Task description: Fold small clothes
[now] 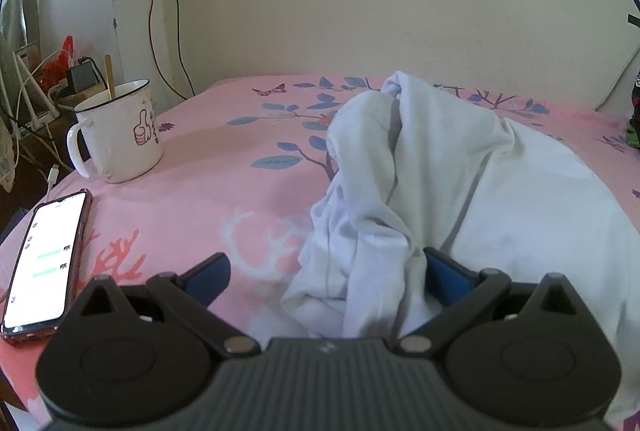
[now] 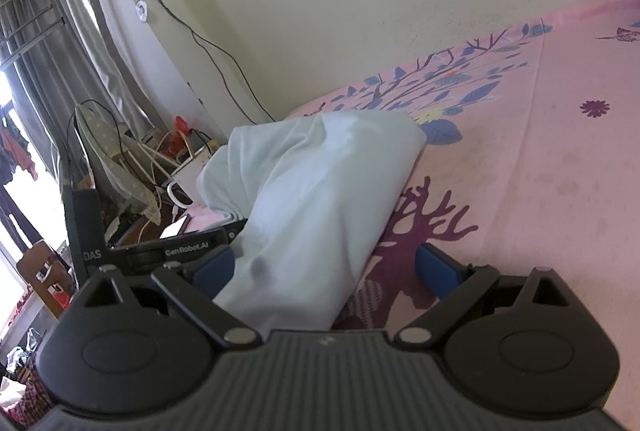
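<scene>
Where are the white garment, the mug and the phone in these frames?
white garment (image 1: 500, 191): left wrist view, on its broad flat panel.
mug (image 1: 128, 139): left wrist view, on its side wall by the thumbs-up print.
phone (image 1: 48, 259): left wrist view, on its lit screen.

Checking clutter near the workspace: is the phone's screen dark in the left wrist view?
No, the phone lies on the pink bedsheet with its screen lit white, beside the white mug.
</scene>
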### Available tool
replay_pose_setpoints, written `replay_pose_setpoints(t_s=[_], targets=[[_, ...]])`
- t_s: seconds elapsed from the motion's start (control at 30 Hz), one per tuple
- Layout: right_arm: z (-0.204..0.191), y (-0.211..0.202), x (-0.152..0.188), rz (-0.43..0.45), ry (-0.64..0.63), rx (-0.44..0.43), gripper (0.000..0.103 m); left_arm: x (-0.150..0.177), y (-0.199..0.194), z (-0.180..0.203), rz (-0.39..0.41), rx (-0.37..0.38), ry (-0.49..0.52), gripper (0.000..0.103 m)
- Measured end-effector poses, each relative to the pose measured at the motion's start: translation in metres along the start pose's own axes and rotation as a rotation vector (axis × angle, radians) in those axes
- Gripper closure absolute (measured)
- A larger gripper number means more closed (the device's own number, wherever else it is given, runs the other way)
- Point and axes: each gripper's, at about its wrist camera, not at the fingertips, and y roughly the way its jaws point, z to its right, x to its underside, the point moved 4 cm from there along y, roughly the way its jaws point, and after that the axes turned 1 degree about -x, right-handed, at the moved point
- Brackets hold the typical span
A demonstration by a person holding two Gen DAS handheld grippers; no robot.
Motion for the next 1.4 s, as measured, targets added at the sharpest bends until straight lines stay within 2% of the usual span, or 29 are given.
replay_pose_setpoints(t_s=[1.07,1.17,1.27,1.4], targets=[[0.001,0.000,0.000,0.000,-0.004,0.004,0.012,0.000,-0.001,0.000,0.006,0.004,0.014,0.000],[0.000,0.000,0.000,-0.001,-0.007,0.006,0.012,-0.001,0.001,-0.007,-0.014,0.059,-0.010,0.000],[0.000,0.000,0.000,-0.001,-0.003,0.004,0.012,-0.003,0.004,-0.024,-0.079,0.176,-0.077,0.000],[0.001,0.001,-0.003,-0.009,0.012,0.007,0.012,-0.013,-0.002,-0.044,-0.105,0.319,-0.169,0.000]])
